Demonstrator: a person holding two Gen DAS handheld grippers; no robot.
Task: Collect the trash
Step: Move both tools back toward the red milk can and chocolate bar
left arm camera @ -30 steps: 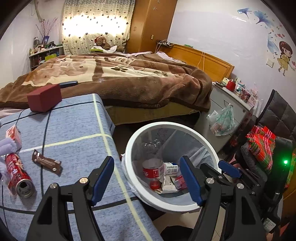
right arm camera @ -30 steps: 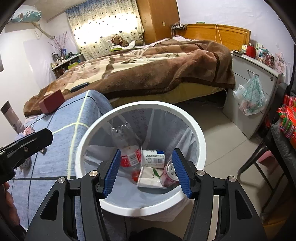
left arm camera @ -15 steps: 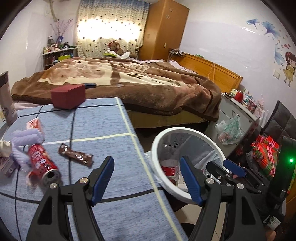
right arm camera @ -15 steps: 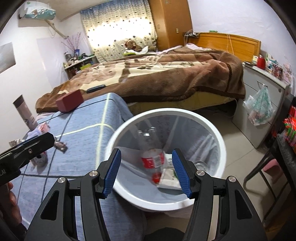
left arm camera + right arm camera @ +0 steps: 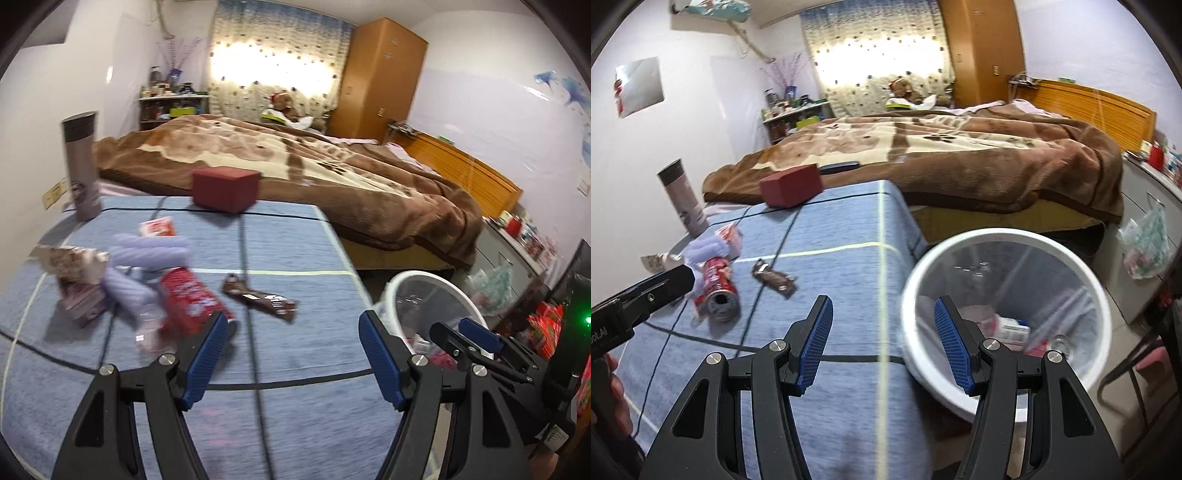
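Observation:
On the blue cloth of the table (image 5: 288, 240) lie a red can (image 5: 192, 304) on its side, a brown snack wrapper (image 5: 264, 301), a small red-white pack (image 5: 158, 226) and crumpled wrappers (image 5: 70, 266). My left gripper (image 5: 291, 354) hangs open above the table's near part, with nothing between its pads. The white trash bin (image 5: 1008, 317) stands off the table's right edge and holds a bottle, cartons and a can. My right gripper (image 5: 884, 339) is open and empty over the table edge beside the bin. The can (image 5: 716, 288) and wrapper (image 5: 775, 278) lie to its left.
A dark red box (image 5: 225, 188) and a grey flask (image 5: 81, 166) stand at the table's far side, with a lilac cloth (image 5: 147, 251) among the trash. Beyond is a bed with a brown blanket (image 5: 332, 173). A cabinet with a hanging plastic bag (image 5: 1148, 240) stands right of the bin.
Both grippers have swung left from above the bin toward the table, and still stand open and empty. The can, wrappers and flask have come into view.

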